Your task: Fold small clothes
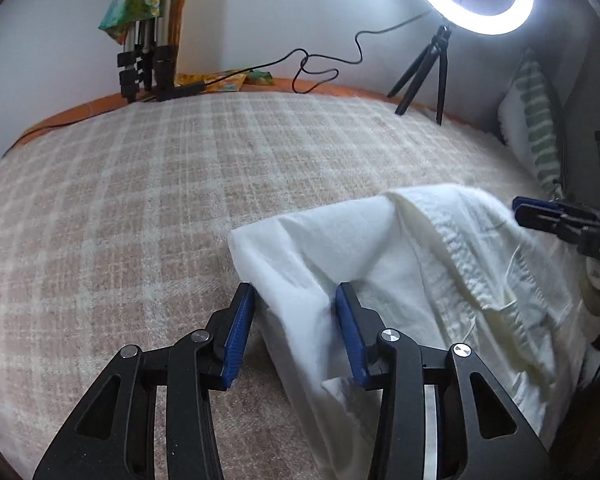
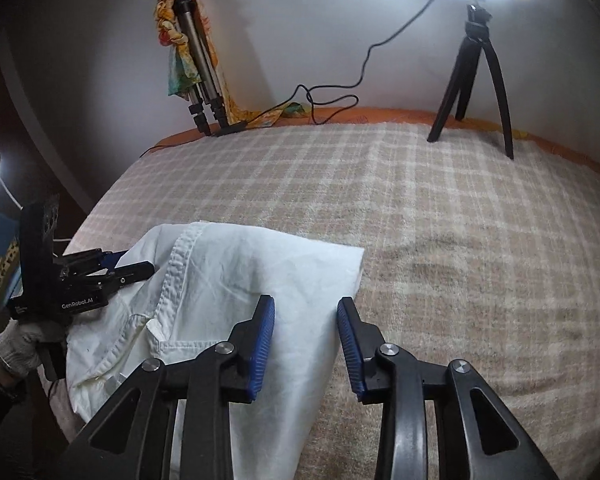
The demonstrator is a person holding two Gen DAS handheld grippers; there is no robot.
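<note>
Cloth of the white garment (image 1: 380, 264) sits between your left gripper (image 1: 296, 304) and right gripper (image 2: 306, 316), both spread; pinch firmly, then fold across the bed (image 2: 460, 240).

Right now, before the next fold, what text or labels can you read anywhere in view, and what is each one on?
"GenRobot.AI": white print on the black body of the left claw, seen in the right wrist view.
"DA9", reading uncertain: embossed, partly cut off, on the black arm of the right claw in the left wrist view.
White garment: no readable text.
</note>
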